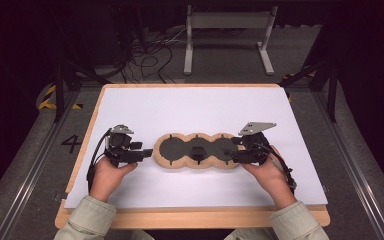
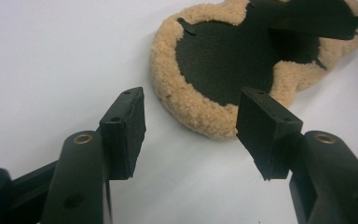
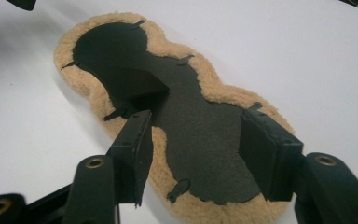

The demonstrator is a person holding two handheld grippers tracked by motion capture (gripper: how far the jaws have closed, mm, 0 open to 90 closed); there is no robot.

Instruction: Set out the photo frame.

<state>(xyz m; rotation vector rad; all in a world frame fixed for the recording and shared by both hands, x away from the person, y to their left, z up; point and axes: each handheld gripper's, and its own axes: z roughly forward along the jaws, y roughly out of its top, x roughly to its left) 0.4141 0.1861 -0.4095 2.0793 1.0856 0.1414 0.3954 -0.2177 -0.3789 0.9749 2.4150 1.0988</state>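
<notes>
A long three-lobed pad lies flat on the white sheet, black in the middle with a tan fleece rim. A small black flap stands up at its centre. My left gripper is open just off the pad's left end. In the left gripper view its jaws frame bare sheet and the fleece edge of the pad, not touching it. My right gripper is open over the right lobe. In the right gripper view its jaws straddle the pad without pressing on it.
The white sheet covers a wooden table with bare room behind and in front of the pad. Beyond the table stand a grey metal frame and loose cables on the floor.
</notes>
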